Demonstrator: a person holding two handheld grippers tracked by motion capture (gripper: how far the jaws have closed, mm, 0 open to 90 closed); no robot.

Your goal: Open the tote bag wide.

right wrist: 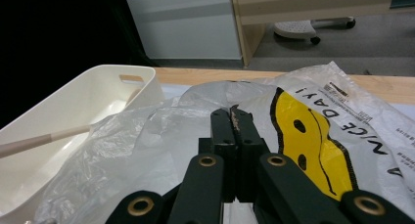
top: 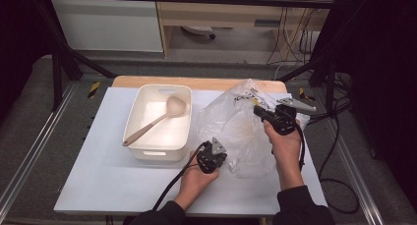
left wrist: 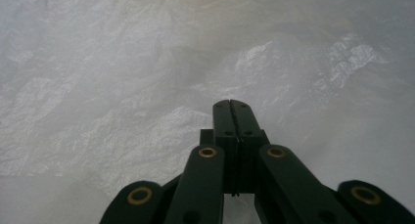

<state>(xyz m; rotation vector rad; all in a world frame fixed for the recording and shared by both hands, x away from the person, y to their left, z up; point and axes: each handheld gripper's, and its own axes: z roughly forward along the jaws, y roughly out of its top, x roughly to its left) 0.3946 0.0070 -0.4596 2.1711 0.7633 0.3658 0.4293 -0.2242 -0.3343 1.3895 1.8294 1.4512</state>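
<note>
A crumpled translucent plastic bag [top: 236, 129] with a yellow smiley print [right wrist: 313, 131] lies right of centre on the table. My right gripper [top: 257, 110] is raised over the bag's far side; its jaws [right wrist: 233, 114] are shut, with a thin edge of film pinched at the tips. My left gripper [top: 216, 154] is at the bag's near left edge, low over the table. Its jaws [left wrist: 230, 106] are shut too, and the bag's wrinkled film [left wrist: 122, 87] lies right against them.
A cream plastic bin [top: 162, 154] stands left of the bag, and a beige ladle [top: 157, 119] rests in it with its handle over the near left rim. From the right gripper view the bin [right wrist: 73, 97] lies to the left. Black frame posts flank the table.
</note>
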